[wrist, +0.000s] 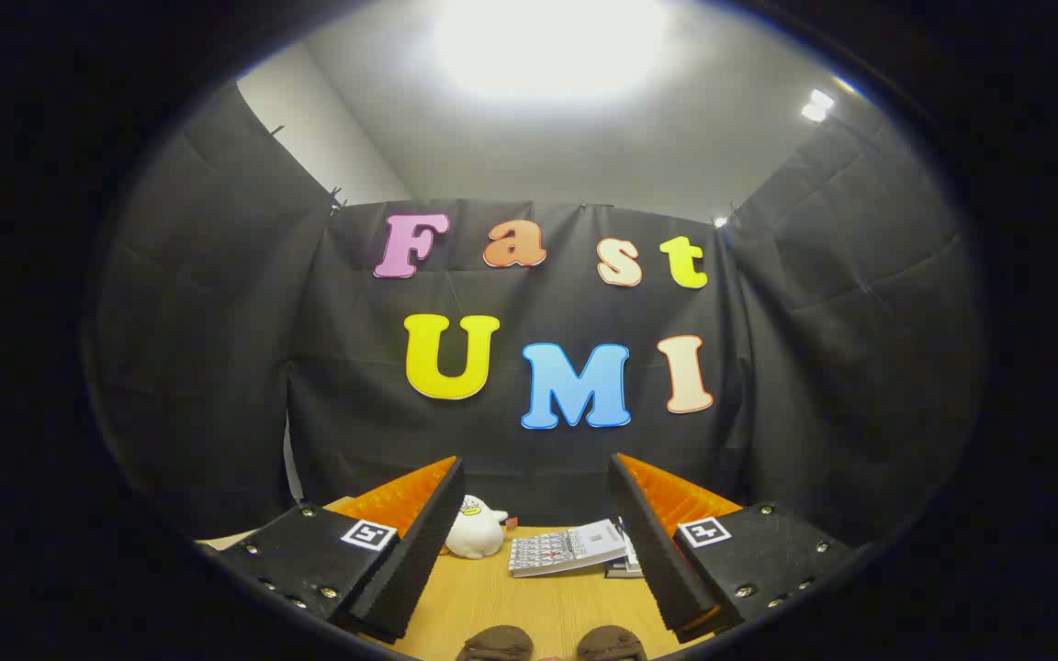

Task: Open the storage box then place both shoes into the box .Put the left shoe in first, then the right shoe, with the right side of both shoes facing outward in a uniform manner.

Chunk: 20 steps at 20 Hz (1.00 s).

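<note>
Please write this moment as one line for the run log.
gripper: open, holding nothing | shoes: two on table, between the fingers, near | beyond: white duck toy, booklet | storage box: not located

The gripper camera rides low over the table (492,597), facing level toward the wall at 12 o'clock, its spread, empty fingers (419,542) at 5 and 7 o'clock, shoes (552,643) close at 6 o'clock.

Recording booth, black cloth walls (217,321), wooden table (529,606)
</note>
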Each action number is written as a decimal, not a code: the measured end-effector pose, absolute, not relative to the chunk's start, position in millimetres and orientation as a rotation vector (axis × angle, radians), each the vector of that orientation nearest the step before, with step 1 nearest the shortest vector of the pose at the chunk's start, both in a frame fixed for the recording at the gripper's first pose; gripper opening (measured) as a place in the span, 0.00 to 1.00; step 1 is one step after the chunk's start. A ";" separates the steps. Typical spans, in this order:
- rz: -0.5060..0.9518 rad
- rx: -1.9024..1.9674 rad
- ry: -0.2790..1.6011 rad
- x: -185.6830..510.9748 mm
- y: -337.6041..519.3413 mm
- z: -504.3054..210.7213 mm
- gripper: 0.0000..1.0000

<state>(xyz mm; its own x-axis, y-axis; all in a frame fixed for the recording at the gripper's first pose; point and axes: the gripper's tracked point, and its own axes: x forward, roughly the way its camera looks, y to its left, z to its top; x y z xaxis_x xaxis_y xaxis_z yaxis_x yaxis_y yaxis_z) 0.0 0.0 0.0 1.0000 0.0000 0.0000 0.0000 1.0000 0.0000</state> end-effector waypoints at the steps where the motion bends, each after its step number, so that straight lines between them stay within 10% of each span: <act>1: -0.010 0.001 -0.003 -0.2 -3.2 0.4 0.96; 20: 0.019 0.091 0.028 -3.8 -5.3 -16.3 0.96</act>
